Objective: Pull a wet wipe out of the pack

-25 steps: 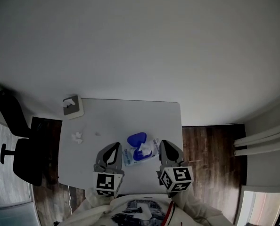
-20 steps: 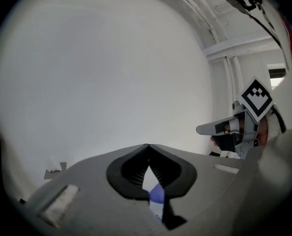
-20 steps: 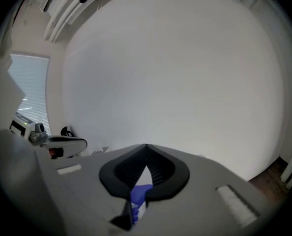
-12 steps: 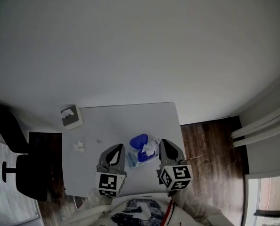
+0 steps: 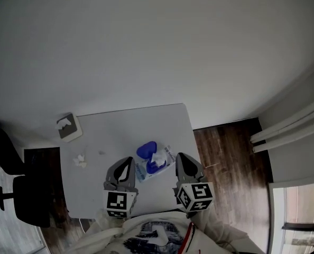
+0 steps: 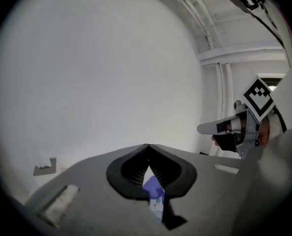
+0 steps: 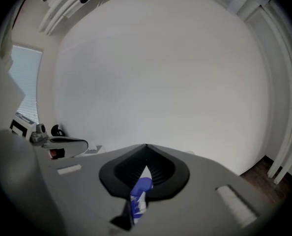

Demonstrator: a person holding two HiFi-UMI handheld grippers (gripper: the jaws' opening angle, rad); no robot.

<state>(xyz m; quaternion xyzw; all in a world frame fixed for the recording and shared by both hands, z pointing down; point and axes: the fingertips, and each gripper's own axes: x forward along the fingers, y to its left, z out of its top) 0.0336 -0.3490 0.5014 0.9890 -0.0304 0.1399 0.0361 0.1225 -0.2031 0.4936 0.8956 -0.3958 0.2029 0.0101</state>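
Left tongs (image 5: 128,160): jaws together, empty, pack just beside
Right tongs (image 5: 179,156): jaws together, empty
Pack (image 5: 153,166): between both tongs, lid (image 5: 145,150) up, wipe (image 5: 158,157) poking out
Change: tongs unmoved; pull not begun

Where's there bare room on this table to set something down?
Free: the far strip of the table, from the grey holder to the right corner, and the left side nearer than the crumpled tissue. Crowded: near middle, wipe pack between left gripper and right gripper.
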